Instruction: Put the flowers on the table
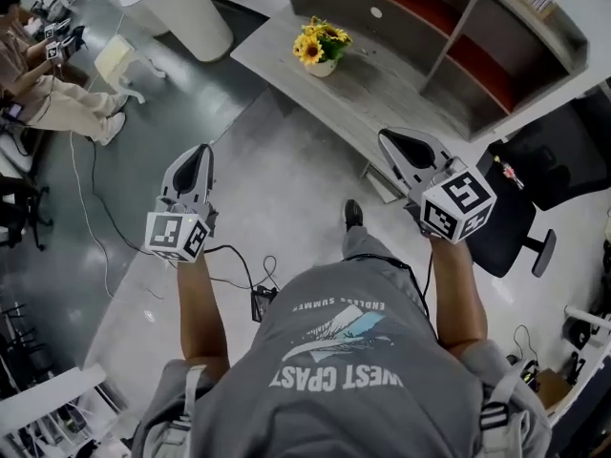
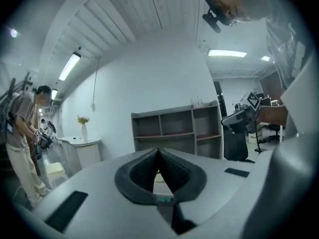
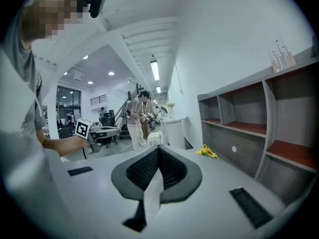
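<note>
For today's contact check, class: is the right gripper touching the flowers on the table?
Apart. The head view shows a stretch of bare table between the right gripper and the flowers.

Grey table [image 1: 391, 98]: potted yellow flowers [image 1: 320, 42] standing upright near one end.

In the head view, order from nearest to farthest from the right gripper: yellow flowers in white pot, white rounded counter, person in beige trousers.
From the right gripper:
1. Yellow flowers in white pot, ahead-left.
2. White rounded counter, upper left.
3. Person in beige trousers, far left.
</note>
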`<state>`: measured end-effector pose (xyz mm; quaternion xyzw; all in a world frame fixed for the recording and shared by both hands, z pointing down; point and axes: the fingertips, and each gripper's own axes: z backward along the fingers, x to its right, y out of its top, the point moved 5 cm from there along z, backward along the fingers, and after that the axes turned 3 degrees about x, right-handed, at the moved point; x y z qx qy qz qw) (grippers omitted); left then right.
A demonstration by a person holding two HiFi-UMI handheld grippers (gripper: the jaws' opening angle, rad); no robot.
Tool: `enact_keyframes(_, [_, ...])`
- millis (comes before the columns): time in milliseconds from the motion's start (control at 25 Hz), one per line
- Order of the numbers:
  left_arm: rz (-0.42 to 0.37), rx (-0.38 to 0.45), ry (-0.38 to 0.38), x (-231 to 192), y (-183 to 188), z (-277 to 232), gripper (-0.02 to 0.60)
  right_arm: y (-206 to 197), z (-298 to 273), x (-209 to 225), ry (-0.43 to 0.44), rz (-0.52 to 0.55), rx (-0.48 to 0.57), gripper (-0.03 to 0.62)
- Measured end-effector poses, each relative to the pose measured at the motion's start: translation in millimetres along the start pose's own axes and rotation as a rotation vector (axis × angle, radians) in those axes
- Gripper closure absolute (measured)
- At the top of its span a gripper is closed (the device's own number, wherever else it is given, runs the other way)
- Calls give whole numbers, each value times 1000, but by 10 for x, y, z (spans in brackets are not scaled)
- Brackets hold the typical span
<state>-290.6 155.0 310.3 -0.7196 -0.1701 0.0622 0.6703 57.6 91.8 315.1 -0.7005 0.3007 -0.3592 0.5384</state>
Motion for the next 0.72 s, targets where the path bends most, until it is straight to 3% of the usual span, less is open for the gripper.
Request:
enact_keyframes(360, [-9,66,51,236,235,1037,563,60,528,-489,-18,41,38,568])
enact_keyframes(720, [12,87,64,525,208,1625,563,-75,1008,-818,-47,41,37,568])
